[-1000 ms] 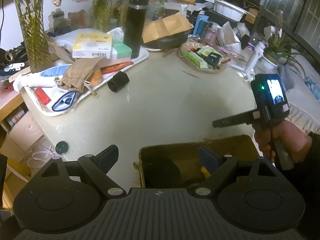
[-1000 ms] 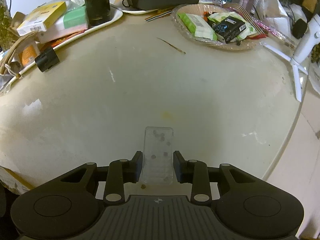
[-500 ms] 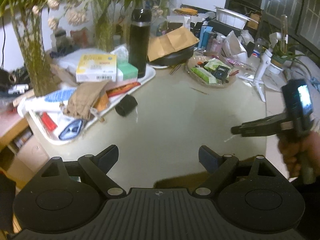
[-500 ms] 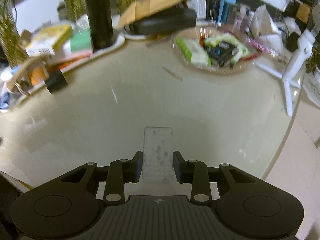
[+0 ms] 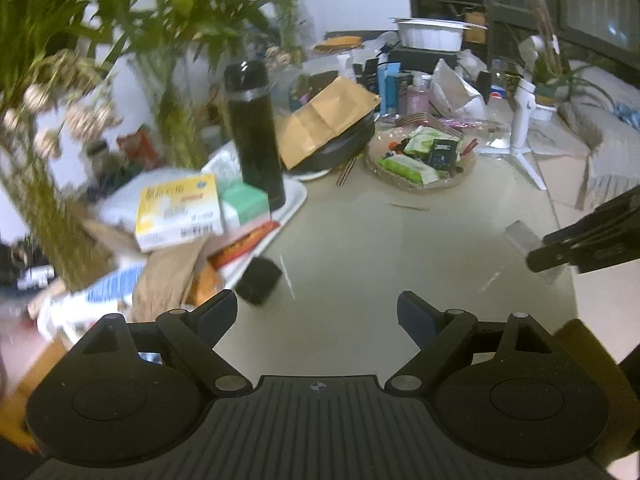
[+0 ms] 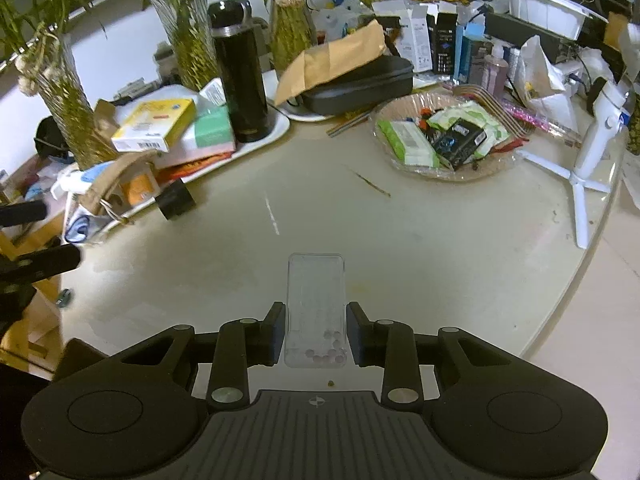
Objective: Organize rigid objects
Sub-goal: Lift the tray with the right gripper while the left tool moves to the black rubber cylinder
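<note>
My right gripper (image 6: 316, 326) is shut on a clear plastic box (image 6: 316, 300) with small pale beads in its near end, held above the beige table (image 6: 420, 240). From the left wrist view the same clear box (image 5: 522, 236) sticks out of the right gripper's black fingers (image 5: 580, 250) at the right edge. My left gripper (image 5: 316, 316) is open over the table with nothing between its fingers. A small black cylinder (image 5: 258, 282) lies on the table ahead of it, beside the white tray (image 5: 294, 200).
The white tray (image 6: 276, 128) holds a tall black flask (image 6: 239, 68), a yellow box (image 6: 154, 124) and a green box. A clear dish of packets (image 6: 440, 136), a black case under a brown envelope (image 6: 340, 64), plant vases and a white tripod (image 6: 588, 152) crowd the far side.
The right gripper has risen with the clear box, and the beads slid to the near end. The left gripper swung away from the brown cardboard box, which has left its view.
</note>
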### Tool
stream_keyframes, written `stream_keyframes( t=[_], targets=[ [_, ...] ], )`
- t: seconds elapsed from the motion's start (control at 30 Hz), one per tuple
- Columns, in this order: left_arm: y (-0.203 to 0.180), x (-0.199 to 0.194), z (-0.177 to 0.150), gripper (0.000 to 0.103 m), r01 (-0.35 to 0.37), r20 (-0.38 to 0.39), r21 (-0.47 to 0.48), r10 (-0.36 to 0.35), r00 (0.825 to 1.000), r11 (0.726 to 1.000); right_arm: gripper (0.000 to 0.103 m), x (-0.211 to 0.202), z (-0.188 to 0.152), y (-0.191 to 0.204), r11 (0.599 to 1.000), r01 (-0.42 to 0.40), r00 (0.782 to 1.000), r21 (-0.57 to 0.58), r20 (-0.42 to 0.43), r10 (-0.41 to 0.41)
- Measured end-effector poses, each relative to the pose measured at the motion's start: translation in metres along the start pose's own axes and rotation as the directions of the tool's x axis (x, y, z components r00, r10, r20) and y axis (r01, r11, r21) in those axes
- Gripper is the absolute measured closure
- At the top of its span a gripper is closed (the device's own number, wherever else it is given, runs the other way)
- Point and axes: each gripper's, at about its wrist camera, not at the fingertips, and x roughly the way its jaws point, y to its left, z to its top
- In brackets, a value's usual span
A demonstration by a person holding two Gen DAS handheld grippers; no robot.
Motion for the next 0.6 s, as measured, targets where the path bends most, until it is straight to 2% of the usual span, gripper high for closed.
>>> stream_keyframes(
  t=[0.27,0.33,0.47,0.6],
  targets=[
    [-0.004,0.033,0.003,0.015,-0.091,0.062,0.163,0.082,0.995,0.983,0.068,-0.015,-0.007,-0.003,1.000,-0.027,1.000,-0.001,0.003,0.027],
    [-0.001,0.045,0.001,0.015,-0.090,0.069,0.188,0.078,0.995,0.978,0.068,-0.016,-0.011,-0.004,0.999,-0.040,0.999,-0.001,0.006,0.040],
    [0.004,0.072,-0.002,0.016,-0.095,0.044,0.206,0.088,0.995,0.974,0.068,-0.013,-0.019,-0.012,0.998,-0.052,0.999,0.039,-0.001,0.053],
    [0.009,0.101,-0.004,0.026,-0.107,0.010,0.212,0.107,0.994,0.971,0.068,-0.013,-0.026,-0.016,0.996,-0.063,0.998,0.065,-0.004,0.063]
  ],
)
